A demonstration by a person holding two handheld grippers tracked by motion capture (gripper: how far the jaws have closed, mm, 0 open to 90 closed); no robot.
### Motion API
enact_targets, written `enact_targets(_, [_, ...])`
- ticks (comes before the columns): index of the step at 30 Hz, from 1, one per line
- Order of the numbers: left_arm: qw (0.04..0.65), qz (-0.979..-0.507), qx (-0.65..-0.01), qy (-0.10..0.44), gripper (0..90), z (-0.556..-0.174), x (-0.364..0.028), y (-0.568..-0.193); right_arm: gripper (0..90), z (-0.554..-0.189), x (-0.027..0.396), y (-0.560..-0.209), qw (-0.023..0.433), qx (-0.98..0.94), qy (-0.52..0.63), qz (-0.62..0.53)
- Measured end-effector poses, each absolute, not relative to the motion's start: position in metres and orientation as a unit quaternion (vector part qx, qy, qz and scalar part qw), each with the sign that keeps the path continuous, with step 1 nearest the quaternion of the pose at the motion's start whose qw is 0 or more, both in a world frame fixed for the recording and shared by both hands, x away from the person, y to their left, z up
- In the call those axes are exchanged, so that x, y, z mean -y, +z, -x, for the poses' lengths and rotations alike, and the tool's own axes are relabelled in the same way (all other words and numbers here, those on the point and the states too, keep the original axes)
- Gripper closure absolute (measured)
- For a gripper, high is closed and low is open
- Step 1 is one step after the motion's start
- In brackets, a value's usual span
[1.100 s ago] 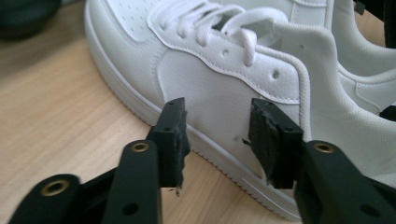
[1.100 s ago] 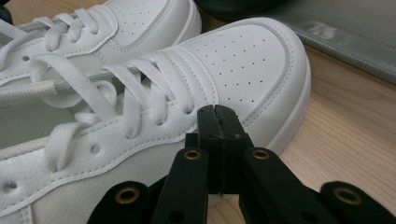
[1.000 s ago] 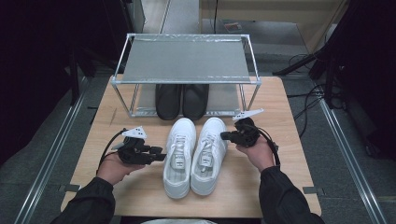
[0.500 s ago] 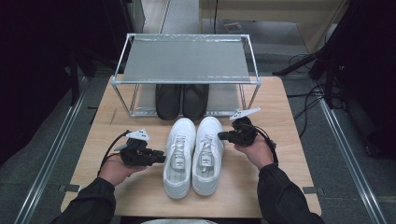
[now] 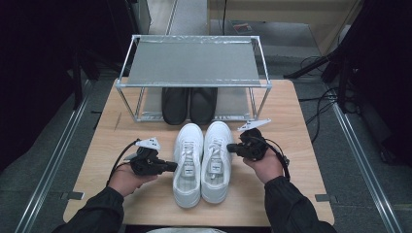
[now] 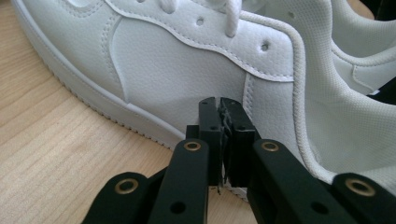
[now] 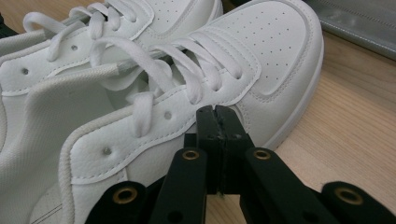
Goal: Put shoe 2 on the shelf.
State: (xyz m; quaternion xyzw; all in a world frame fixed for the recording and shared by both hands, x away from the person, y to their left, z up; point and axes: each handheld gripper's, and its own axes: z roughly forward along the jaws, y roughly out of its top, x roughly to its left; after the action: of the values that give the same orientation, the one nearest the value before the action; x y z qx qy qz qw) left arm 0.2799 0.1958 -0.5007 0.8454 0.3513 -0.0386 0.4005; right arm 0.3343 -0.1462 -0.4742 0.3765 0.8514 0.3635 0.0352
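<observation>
A pair of white lace-up sneakers stands side by side at the table's middle, toes pointing away from me. My left gripper (image 5: 173, 166) lies level against the outer side of the left sneaker (image 5: 187, 170). Its jaws have just been closing and now stand shut with nothing between them. In the left gripper view the left gripper (image 6: 219, 100) touches the left sneaker (image 6: 177, 70) on its side panel. My right gripper (image 5: 229, 147) is shut and empty at the outer side of the right sneaker (image 5: 216, 162). In the right gripper view the right gripper (image 7: 215, 110) sits just below the right sneaker's laces (image 7: 187, 70).
A metal two-level shoe rack (image 5: 194, 63) stands at the back of the wooden table (image 5: 301, 145). A pair of black shoes (image 5: 189, 104) rests on the rack's lower level. Bare wood lies to the left and right of the sneakers.
The left gripper's jaws have drawn together beside the left sneaker. The right hand has shifted slightly nearer to me along the right sneaker. The sneakers have not moved.
</observation>
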Motion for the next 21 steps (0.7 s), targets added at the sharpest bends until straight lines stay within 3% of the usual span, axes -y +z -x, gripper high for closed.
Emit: enact_targets(21, [0.426, -0.844, -0.322, -0.054, 90.0, -0.268, -0.151, -0.508, 90.0, -0.355, 0.151, -0.479, 0.076, -0.831, 0.377, -0.402])
